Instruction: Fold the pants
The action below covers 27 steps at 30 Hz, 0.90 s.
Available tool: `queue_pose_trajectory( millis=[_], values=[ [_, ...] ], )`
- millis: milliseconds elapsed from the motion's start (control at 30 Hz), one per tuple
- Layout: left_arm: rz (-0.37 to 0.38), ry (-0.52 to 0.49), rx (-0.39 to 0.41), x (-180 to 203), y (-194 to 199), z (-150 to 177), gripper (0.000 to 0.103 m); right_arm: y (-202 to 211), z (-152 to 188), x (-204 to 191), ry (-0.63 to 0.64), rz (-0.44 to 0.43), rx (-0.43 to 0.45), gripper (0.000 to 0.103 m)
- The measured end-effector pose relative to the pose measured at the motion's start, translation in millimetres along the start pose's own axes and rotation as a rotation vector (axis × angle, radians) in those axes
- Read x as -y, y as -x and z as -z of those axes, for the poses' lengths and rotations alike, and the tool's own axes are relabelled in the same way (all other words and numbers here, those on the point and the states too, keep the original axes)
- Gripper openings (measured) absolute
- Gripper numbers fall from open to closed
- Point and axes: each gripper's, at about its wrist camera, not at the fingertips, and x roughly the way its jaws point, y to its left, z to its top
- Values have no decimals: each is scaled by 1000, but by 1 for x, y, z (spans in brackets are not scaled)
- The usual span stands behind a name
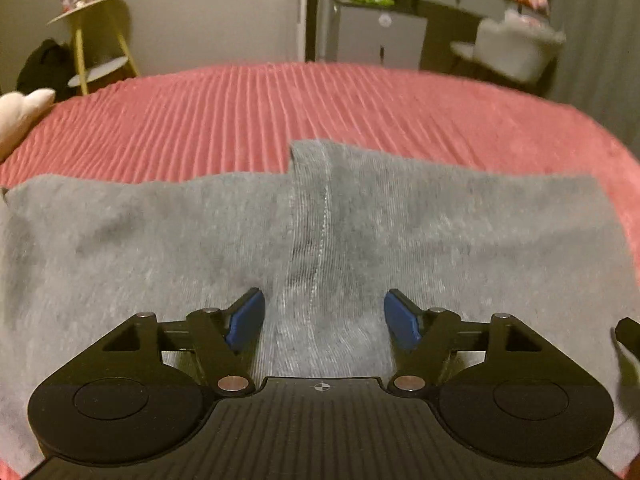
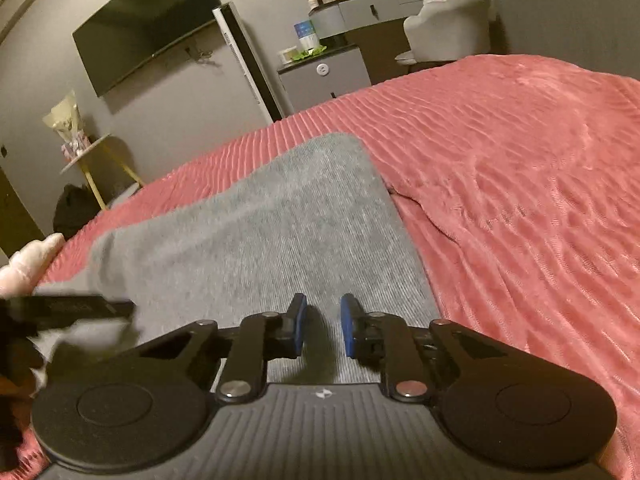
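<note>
Left wrist view: the grey pants (image 1: 320, 224) lie flat on the pink bed (image 1: 280, 100), spreading beneath and ahead of the left tongs (image 1: 324, 318), whose jaws gape wide, holding nothing. Right wrist view: the right tongs (image 2: 323, 326) stand narrowly parted, empty, over the pants' edge.

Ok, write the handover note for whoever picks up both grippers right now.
Left hand-held gripper: jaws wide apart, nothing between the pads, hovering over the grey pants.
Right hand-held gripper: jaws nearly together with a narrow gap, no cloth pinched, above the pants near their right edge.
Pants: lying flat on the pink bedspread, a seam running up the middle, one layer stepping out past the other at the far edge.
Done: pants laid out, apparently folded once.
Left: probably grip an edge and make the next fold.
</note>
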Motion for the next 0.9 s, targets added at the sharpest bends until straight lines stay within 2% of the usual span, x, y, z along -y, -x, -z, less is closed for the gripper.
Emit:
queue_pose_trajectory(
  millis=[100, 167, 233, 333, 433, 500, 667, 733, 800, 900],
  values=[
    [67, 101, 45, -26, 29, 9, 71, 12, 0, 2, 0, -19, 66, 21],
    [72, 173, 84, -50, 46, 15, 75, 7, 0, 1, -4, -29, 39, 24],
    [36, 294, 113, -90, 66, 28, 76, -3, 6, 0, 15, 2, -9, 27],
    [-45, 487, 151, -157, 95, 47, 77, -4, 8, -6, 44, 21, 9, 27],
    [-137, 606, 207, -206, 118, 62, 79, 4, 10, -14, 58, 23, 26, 35],
    [-159, 660, 203, -230, 124, 69, 79, 10, 13, -17, 58, 32, 24, 36],
    [-112, 791, 127, -275, 107, 83, 73, 26, 18, -20, 46, 38, 14, 46],
    [-55, 862, 128, -287, 101, 93, 73, 31, 21, -22, 56, 46, 13, 48],
    [0, 929, 85, -304, 90, 103, 65, 34, 24, -22, 70, 56, 11, 50],
    [53, 998, 116, -316, 82, 110, 65, 35, 25, -25, 78, 59, 9, 53]
  ],
)
